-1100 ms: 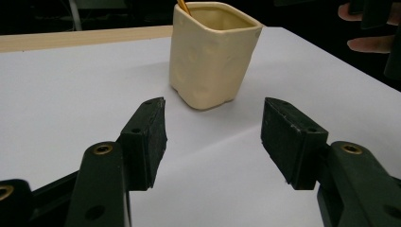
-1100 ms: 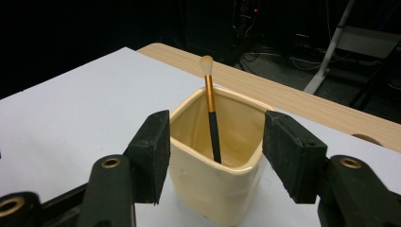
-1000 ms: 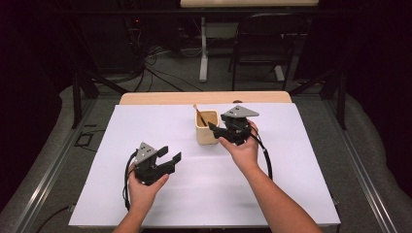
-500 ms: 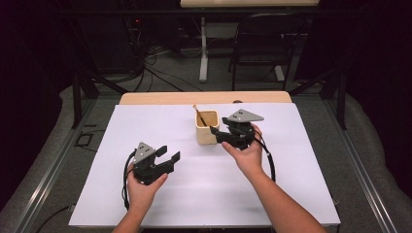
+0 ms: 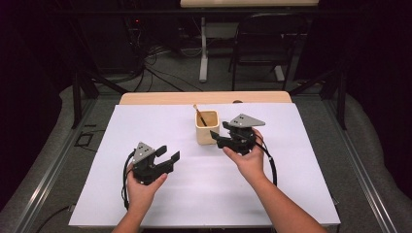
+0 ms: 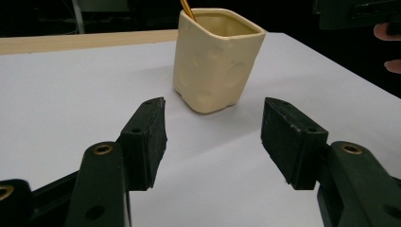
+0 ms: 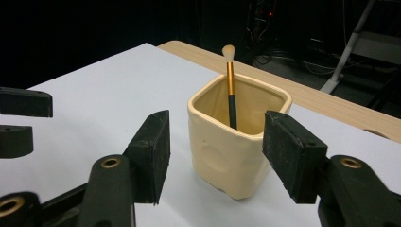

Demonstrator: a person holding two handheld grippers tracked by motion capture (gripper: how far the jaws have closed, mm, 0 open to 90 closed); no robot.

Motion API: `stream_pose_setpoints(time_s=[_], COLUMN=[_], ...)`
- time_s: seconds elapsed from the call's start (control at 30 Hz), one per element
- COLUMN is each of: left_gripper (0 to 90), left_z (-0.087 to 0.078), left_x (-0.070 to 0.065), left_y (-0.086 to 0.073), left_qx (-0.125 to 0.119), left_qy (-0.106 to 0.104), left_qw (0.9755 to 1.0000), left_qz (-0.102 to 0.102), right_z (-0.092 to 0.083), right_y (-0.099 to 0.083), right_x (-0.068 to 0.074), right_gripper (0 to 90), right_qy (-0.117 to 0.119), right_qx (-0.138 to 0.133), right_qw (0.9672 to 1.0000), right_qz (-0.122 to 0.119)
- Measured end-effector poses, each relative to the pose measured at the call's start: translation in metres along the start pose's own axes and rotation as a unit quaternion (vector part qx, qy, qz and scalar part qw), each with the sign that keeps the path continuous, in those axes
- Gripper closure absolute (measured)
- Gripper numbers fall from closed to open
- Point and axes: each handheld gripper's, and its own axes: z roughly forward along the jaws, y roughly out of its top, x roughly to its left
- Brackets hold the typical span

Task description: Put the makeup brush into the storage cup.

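A cream square cup point(image 5: 207, 128) stands on the white table cover, holding a makeup brush point(image 5: 199, 114) with a gold-and-black handle that leans against the far wall. My right gripper point(image 5: 219, 137) is just right of the cup and points at it, jaws open. In the right gripper view the cup point(image 7: 227, 151) and brush point(image 7: 230, 85) sit just past the tips of the right gripper point(image 7: 217, 130), apart from its pads. My left gripper point(image 5: 168, 154) rests open at the near left. In the left gripper view the left gripper point(image 6: 213, 130) points at the cup point(image 6: 215, 61) from farther off.
The white cover point(image 5: 291, 160) spans most of the table, with a bare wooden strip point(image 5: 160, 98) along the far edge. A chair point(image 5: 262, 43) and table legs stand on the floor beyond. Cables trail from both grippers toward the person.
My right gripper has drifted slightly toward the person beside the cup. The left gripper and the cup have stayed put.
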Motion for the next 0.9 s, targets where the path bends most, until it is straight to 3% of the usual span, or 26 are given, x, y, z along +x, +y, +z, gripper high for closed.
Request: stream_pose_setpoints(time_s=[0.9], left_gripper=[41.0], left_z=[-0.001], left_x=[0.000], left_y=[0.000], left_qx=[0.001], left_qy=[0.001], left_qw=[1.0000], left_qz=[0.000], right_z=[-0.029], right_y=[-0.021], right_x=[-0.006], right_gripper=[42.3], right_qy=[-0.007], right_qx=[-0.030], right_qw=[0.9991], right_qz=[0.031])
